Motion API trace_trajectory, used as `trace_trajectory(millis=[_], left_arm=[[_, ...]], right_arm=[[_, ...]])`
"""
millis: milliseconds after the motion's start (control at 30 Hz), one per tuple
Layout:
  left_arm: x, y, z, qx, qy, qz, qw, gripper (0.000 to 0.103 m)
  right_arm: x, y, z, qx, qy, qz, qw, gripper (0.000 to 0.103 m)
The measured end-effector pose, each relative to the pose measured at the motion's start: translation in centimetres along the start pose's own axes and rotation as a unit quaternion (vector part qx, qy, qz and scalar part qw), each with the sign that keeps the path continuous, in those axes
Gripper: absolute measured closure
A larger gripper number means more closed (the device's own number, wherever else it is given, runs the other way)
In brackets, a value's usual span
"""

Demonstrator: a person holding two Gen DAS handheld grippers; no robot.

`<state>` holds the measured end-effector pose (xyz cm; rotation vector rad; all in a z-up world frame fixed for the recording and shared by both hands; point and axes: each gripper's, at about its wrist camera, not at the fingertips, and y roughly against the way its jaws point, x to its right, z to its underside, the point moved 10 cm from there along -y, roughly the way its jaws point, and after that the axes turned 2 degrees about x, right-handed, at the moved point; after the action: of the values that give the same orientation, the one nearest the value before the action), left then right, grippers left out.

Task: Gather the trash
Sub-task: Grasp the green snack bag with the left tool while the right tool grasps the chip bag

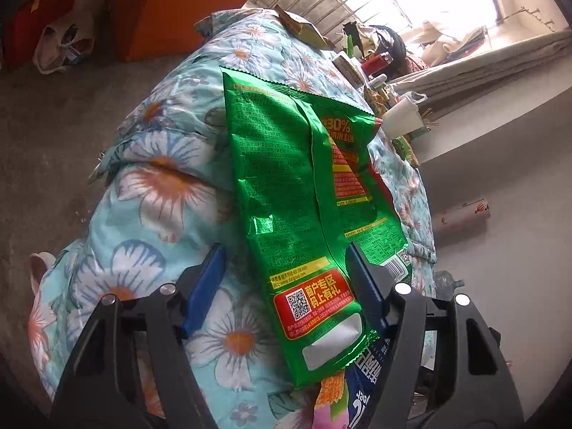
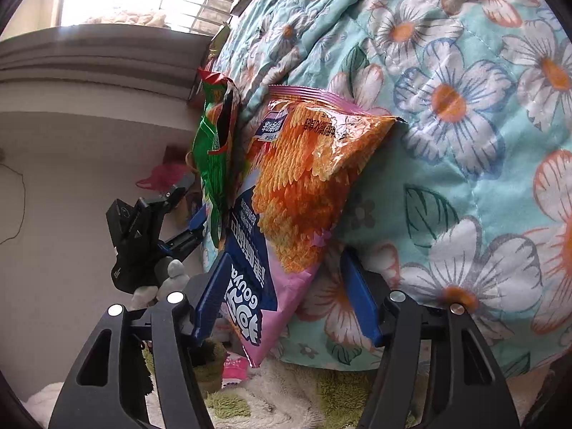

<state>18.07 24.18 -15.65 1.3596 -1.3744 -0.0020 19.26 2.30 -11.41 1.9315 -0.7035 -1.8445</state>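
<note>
A flat green snack bag point(image 1: 304, 214) lies on the floral quilt point(image 1: 161, 186). My left gripper point(image 1: 286, 261) is open, its blue fingers on either side of the bag's lower end. An orange and pink snack bag point(image 2: 300, 186) lies on the quilt point(image 2: 464, 107) in the right wrist view. My right gripper point(image 2: 286, 271) is open, with the bag's lower end between its fingers. The green bag point(image 2: 214, 150) shows edge-on beside it, with the left gripper point(image 2: 186, 228) at it. A bit of the orange and pink bag point(image 1: 336, 393) peeks out under the green one.
Small boxes, a lighter and a white cup point(image 1: 404, 118) crowd the quilt's far end by the window. An orange box point(image 1: 178, 10) and bags point(image 1: 60, 46) stand on the floor at left. A fluffy green and white rug point(image 2: 286, 393) lies below the bed edge.
</note>
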Motion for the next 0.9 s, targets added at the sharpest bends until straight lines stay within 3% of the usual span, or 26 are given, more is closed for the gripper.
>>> trace_trajectory(millis=[233, 300, 633, 733, 900], left_arm=[[0.2, -1.2, -1.0, 0.0, 0.036, 0.032, 0.9988, 0.048], [0.6, -1.8, -0.9, -0.019, 0.06, 0.061, 0.9962, 0.053], [3.2, -2.8, 0.6, -0.074, 0.16, 0.209, 0.9619, 0.054], [3.7, -3.4, 1.1, -0.078, 0.157, 0.201, 0.9638, 0.063], [4.3, -4.4, 1.9, -0.084, 0.158, 0.191, 0.9651, 0.09]], right_arm=[[0.7, -0.1, -0.8, 0.012, -0.037, -0.014, 0.999, 0.069], [1.0, 0.2, -0.5, 0.013, -0.042, -0.015, 0.999, 0.072], [2.2, 1.3, 0.7, 0.024, -0.055, -0.026, 0.998, 0.078], [2.8, 2.0, 1.0, 0.028, -0.061, -0.03, 0.997, 0.081], [3.6, 3.4, 1.1, 0.04, -0.067, -0.033, 0.996, 0.083]])
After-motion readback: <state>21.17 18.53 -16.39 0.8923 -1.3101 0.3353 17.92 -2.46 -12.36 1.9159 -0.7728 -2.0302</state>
